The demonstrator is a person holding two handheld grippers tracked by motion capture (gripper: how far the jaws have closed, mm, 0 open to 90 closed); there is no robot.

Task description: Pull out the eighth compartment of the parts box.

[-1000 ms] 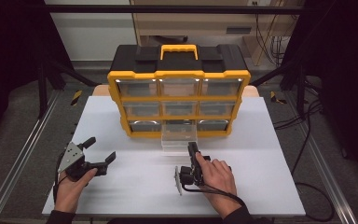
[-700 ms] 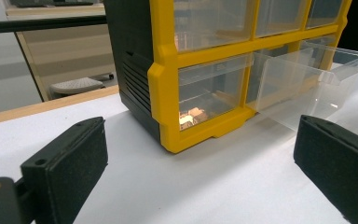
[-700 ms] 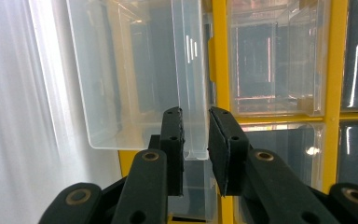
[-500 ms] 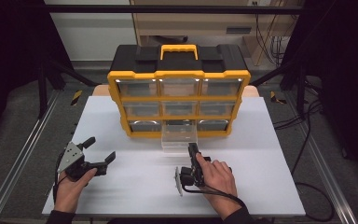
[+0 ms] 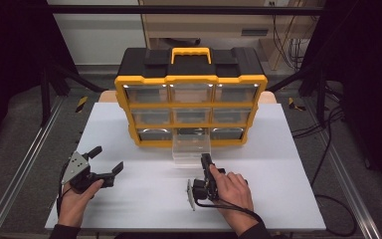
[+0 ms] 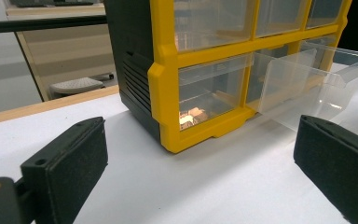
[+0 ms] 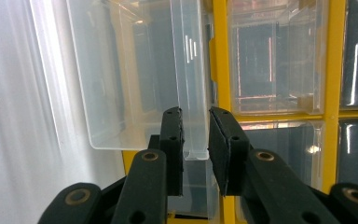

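right gripper (image 5: 207, 162) jaws narrowed around the front lip of the clear drawer (image 5: 191, 149) pulled out of the organizer's (image 5: 191, 107) bottom row mid-tabletop, left gripper (image 5: 107, 164) jaws wide apart, holding nothing, near front-left corner

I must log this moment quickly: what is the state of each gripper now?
Left gripper: open, holding nothing, above the table.
Right gripper: jaws nearly closed around the front wall of the pulled-out clear drawer; a firm grip cannot be told.
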